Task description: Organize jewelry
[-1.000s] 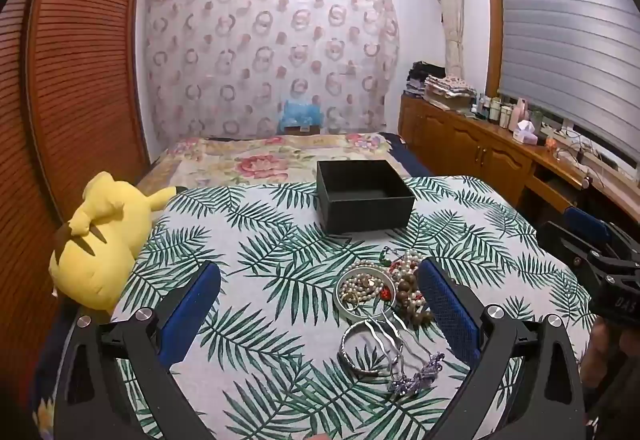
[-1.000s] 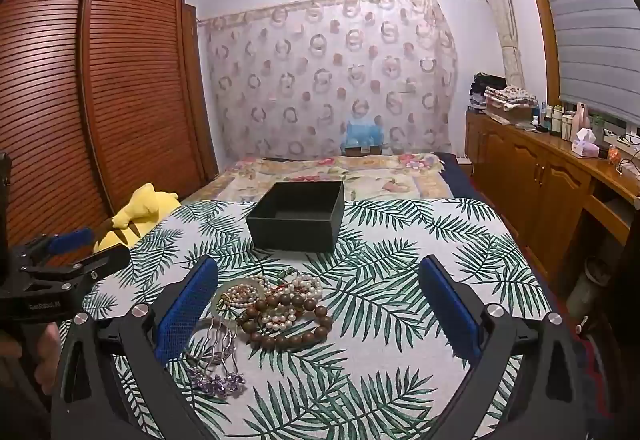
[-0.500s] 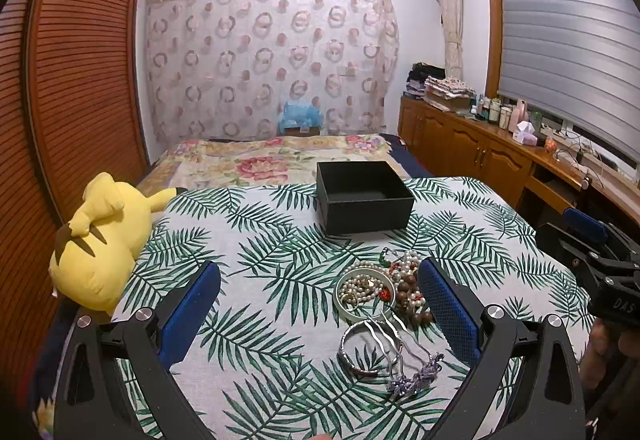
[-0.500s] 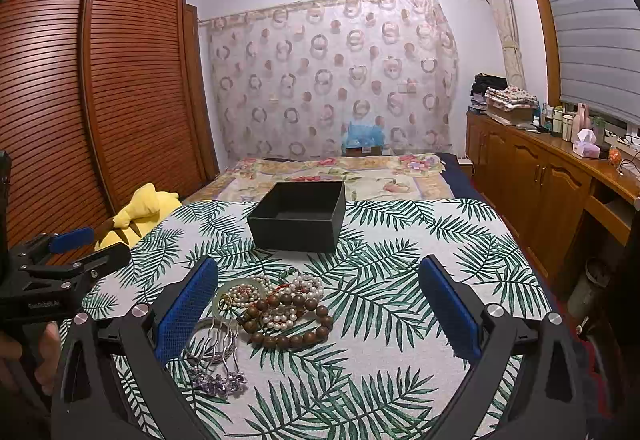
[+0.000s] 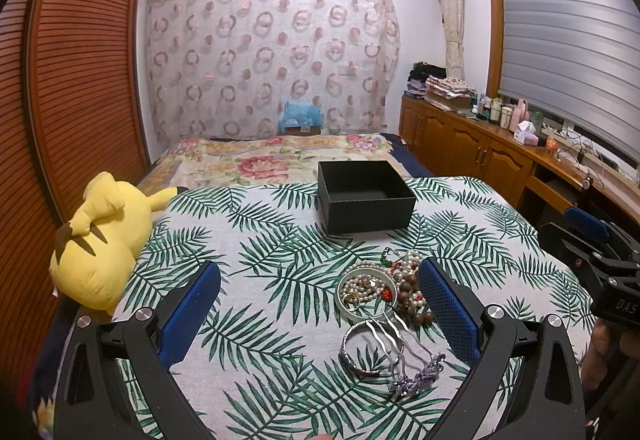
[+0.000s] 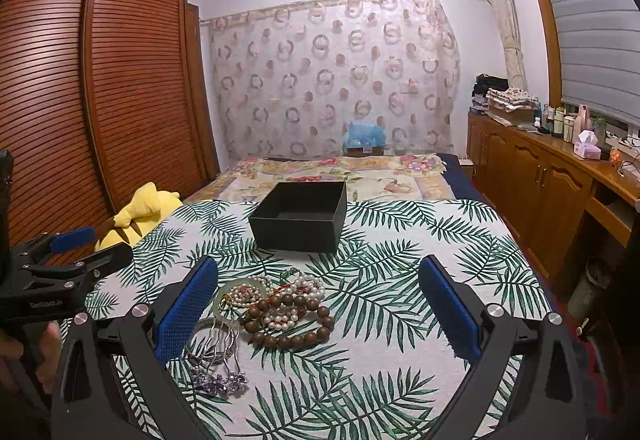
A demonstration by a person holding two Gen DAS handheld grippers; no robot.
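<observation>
- While both our grippers, left gripper (image 5: 318,306) and right gripper (image 6: 318,306), hang wide open and empty, nothing is picked yet.
- Next we must close on the wooden bead bracelet (image 6: 289,324) and carry it to the black box (image 6: 299,215).

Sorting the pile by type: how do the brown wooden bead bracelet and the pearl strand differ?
The wooden bead bracelet has large dark brown beads; the pearl strand has small whitish ones. The bracelet lies as an open loop at the pile's near edge; the pearls bunch behind it. Both lie on the leaf-print cloth.
</observation>
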